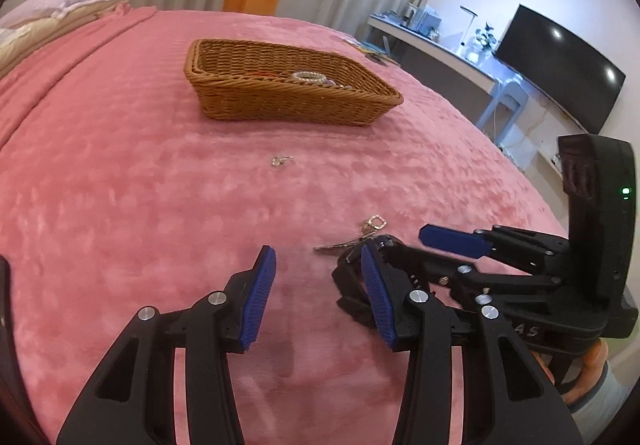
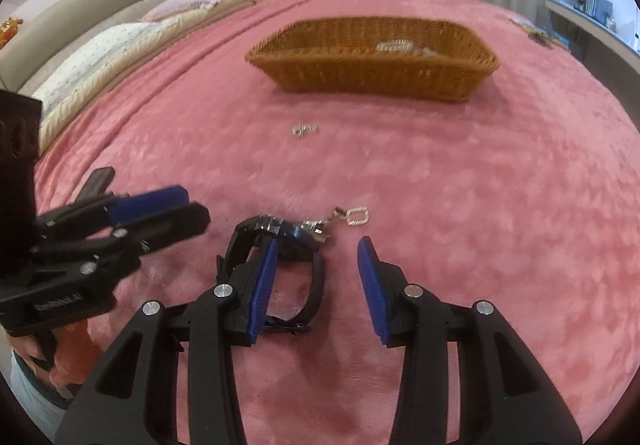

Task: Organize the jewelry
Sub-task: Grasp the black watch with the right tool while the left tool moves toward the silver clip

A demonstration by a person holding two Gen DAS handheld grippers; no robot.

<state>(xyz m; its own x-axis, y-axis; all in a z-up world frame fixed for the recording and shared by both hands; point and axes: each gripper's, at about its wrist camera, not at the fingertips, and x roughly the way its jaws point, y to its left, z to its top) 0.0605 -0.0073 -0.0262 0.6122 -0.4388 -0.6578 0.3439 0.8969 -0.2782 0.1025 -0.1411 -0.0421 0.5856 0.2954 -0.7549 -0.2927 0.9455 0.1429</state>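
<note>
With both sets of jaws open and empty, the right gripper (image 2: pixel 316 281) and left gripper (image 1: pixel 318 285) flank the black watch (image 2: pixel 288 237) on the bed (image 2: pixel 480 205), seemingly awaiting pickup for the basket (image 2: pixel 372 81).

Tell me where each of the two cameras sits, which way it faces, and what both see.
Left wrist: sits behind the open left gripper, facing across the pink bedspread toward the wicker basket; the right gripper enters from the right.
Right wrist: sits behind the open right gripper, facing the same way; the black watch lies at its left finger.
Shared: basket, watch, silver clasp, small earring.
</note>
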